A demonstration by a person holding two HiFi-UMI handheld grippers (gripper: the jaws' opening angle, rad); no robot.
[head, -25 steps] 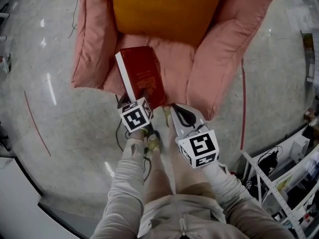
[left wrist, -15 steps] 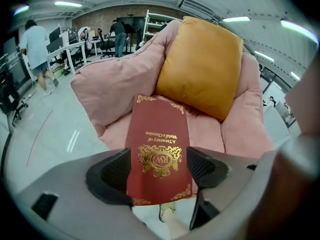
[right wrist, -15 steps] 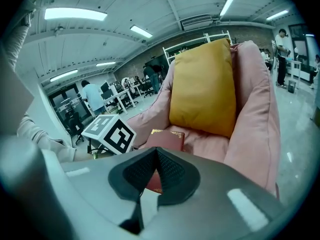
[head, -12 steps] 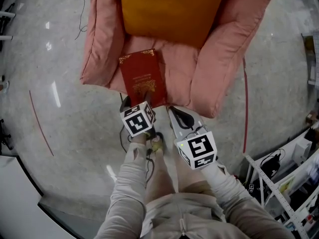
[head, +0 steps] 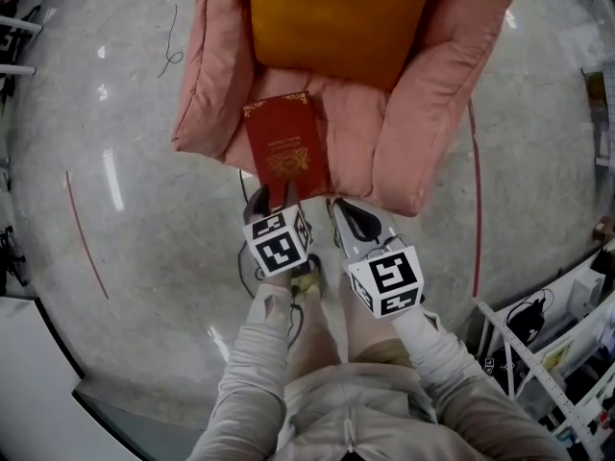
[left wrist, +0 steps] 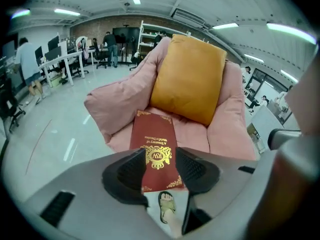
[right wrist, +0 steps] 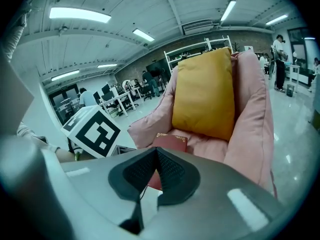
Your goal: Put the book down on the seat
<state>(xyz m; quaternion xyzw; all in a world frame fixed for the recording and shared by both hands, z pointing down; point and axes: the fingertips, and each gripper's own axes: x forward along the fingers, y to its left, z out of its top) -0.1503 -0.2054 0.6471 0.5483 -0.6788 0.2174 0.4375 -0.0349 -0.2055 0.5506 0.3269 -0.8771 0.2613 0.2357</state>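
- The pink armchair (head: 437,84) is our landmark. Its padded arms rise on both sides of the seat (head: 351,128), so anything laid there is kept from sliding off sideways.
- An orange cushion (head: 336,17) leans against the armchair's back. It covers the rear of the seat and leaves only the front part free.
- The red book (head: 286,147) lies flat on that free part, cover up, on the armchair's left half. Its far end is just short of the cushion, and its near end is at the armchair's front edge, perhaps slightly over it. We judge the placing as good as done.
- Our left tongs (left wrist: 159,166) hang in front of the armchair, above the book's near end. Their jaws have just been closing but stand apart and press on nothing. We see the book through the gap, lying beyond them on the seat.
- Our right tongs (right wrist: 154,171) wait beside them in front of the armchair. Their jaws are together and empty, since one pair was enough to carry the book.
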